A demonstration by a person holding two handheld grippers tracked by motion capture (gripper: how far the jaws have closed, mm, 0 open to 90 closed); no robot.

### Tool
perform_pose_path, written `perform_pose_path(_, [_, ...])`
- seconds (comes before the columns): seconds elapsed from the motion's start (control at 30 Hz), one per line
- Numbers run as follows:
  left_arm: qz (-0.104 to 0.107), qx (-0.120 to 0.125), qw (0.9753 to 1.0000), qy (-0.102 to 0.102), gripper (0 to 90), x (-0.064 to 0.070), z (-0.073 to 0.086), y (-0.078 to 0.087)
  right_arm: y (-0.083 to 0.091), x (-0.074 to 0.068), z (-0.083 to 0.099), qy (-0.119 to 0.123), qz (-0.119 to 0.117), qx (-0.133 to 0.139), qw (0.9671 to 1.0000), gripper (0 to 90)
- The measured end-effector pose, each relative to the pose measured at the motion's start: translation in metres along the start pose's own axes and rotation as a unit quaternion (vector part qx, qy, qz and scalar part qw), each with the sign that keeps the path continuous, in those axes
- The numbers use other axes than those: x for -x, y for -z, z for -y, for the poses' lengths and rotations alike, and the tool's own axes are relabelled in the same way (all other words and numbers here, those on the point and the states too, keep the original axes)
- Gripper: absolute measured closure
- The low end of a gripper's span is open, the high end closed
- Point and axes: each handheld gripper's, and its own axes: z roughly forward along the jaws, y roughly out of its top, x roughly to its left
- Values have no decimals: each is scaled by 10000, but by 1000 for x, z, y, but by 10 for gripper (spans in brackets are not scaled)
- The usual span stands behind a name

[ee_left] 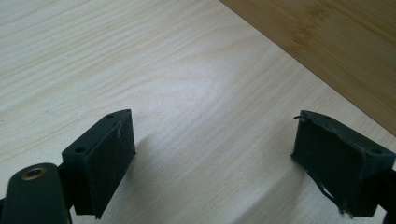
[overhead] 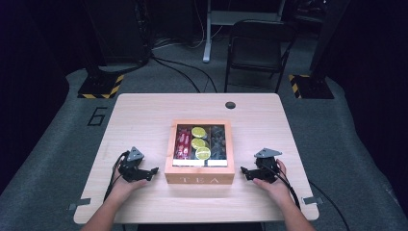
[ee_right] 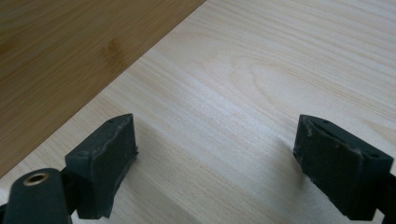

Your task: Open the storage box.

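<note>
Both hand-held grippers (overhead: 153,172) (overhead: 244,172) rest wide open on the pale wooden table (overhead: 139,120), flanking the tea box (overhead: 199,179).

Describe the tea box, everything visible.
The tea box is a square wooden box, light bamboo-like, with "TEA" on its front wall. It sits flat at mid-table, seemingly lidless, divided into compartments: red packets at left, three lime-slice packets in the middle, dark packets at right, and white strips along the front edge. The left gripper and right gripper flank it, both open, touching nothing.
</note>
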Motion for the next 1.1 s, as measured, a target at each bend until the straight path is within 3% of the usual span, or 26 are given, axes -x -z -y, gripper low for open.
perform_pose_path(0.1, [-5, -51, 10000, 7, 127, 0, -1, 0, 0, 0, 0, 2, 1, -1, 10000, 124])
perform_pose_path(0.17, [-63, 42, 10000, 61, 127, 1, 0, -1, 0, 0, 0, -4, 8, -3, 10000, 121])
perform_pose_path(0.27, [-87, 38, 9999, 83, 127, 2, -1, -2, 2, -5, 2, -246, 171, -22, 9995, 117])
perform_pose_path(0.83, [-88, -41, 9999, 137, 146, 2, -1, 1, 2, -5, 2, -212, 185, 0, 9996, 125])
perform_pose_path(0.97, [-13, -9, 9992, 409, 172, 2, -3, 2, 7, -2, 0, -183, 118, -137, 9997, 204])
perform_pose_path(1.07, [34, -51, 9991, 429, 234, 2, -4, 4, 11, 0, -1, -274, 88, -222, 9993, 315])
perform_pose_path(1.1, [33, -73, 9991, 422, 252, 2, -4, 5, 12, 2, -1, -197, 50, -236, 9995, 319])
